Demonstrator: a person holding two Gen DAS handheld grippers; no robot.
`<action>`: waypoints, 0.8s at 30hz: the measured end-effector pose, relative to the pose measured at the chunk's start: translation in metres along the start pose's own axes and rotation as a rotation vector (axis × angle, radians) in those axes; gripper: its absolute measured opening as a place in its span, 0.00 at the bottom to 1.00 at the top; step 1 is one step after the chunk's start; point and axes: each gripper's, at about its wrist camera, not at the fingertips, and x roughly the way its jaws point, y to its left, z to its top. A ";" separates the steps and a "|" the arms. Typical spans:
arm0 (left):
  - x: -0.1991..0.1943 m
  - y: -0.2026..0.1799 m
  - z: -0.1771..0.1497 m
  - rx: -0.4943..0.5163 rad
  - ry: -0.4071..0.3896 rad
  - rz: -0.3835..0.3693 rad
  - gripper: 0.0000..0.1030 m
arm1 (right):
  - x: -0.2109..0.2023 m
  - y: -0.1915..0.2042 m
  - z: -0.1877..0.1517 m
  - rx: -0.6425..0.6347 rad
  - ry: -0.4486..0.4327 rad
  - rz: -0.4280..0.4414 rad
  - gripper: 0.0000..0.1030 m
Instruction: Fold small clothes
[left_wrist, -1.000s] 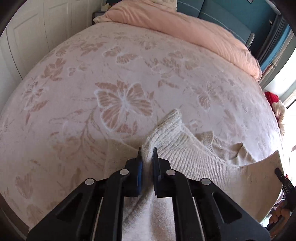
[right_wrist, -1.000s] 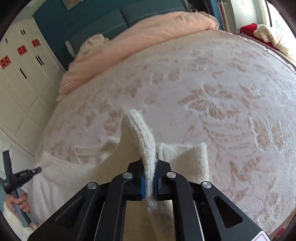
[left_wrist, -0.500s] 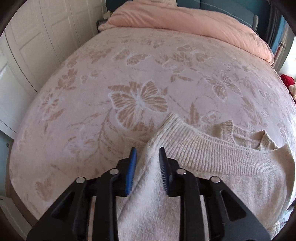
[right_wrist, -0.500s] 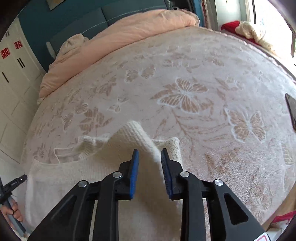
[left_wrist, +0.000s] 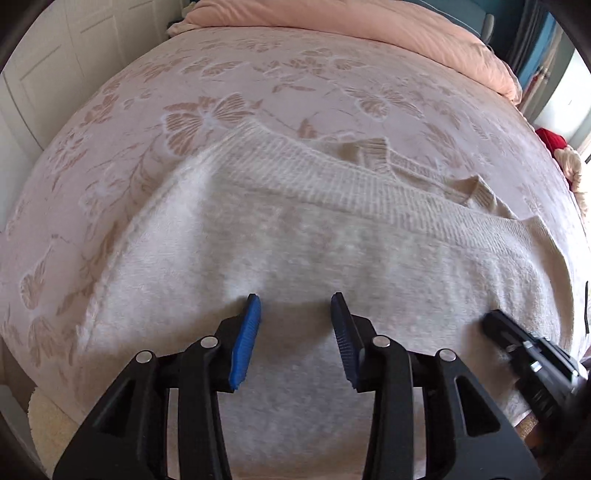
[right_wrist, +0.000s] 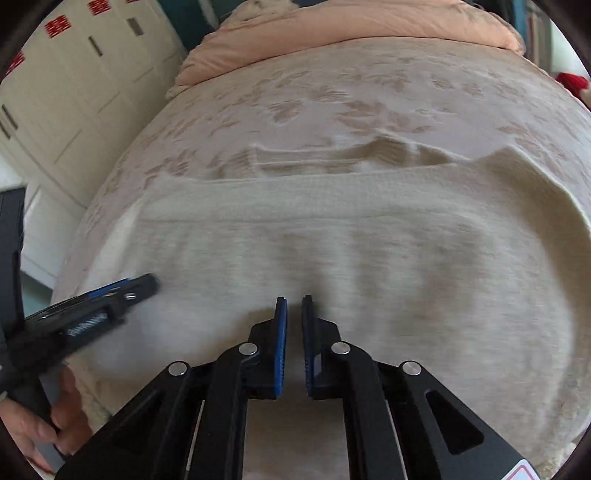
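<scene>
A cream knit sweater (left_wrist: 295, 236) lies folded over on the bed, its ribbed hem laid across near the collar; it also shows in the right wrist view (right_wrist: 351, 236). My left gripper (left_wrist: 295, 299) is open and empty, just above the sweater's near part. My right gripper (right_wrist: 293, 301) has its jaws nearly together with a narrow gap and nothing between them, above the sweater's near edge. The right gripper also shows at the right edge of the left wrist view (left_wrist: 532, 350). The left gripper shows at the left of the right wrist view (right_wrist: 140, 286).
The bed has a pink bedspread with butterfly patterns (left_wrist: 221, 110). A peach duvet (left_wrist: 369, 26) is bunched at the headboard end. White wardrobe doors (right_wrist: 74, 81) stand to the left of the bed. A red item (left_wrist: 552, 140) lies to the right.
Both grippers let go of the sweater's hem and drew back toward the near edge. The left jaws opened wide; the right jaws opened, then came nearly together. The sweater now lies folded flat.
</scene>
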 end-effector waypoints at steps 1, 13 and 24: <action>0.000 0.012 0.000 -0.008 0.000 0.026 0.39 | -0.009 -0.030 0.000 0.060 -0.014 -0.028 0.02; -0.015 0.041 0.037 -0.109 -0.067 0.003 0.54 | -0.074 -0.147 0.039 0.219 -0.137 -0.165 0.37; 0.044 0.063 0.106 -0.180 0.008 -0.022 0.10 | -0.023 -0.147 0.094 0.281 -0.136 -0.109 0.08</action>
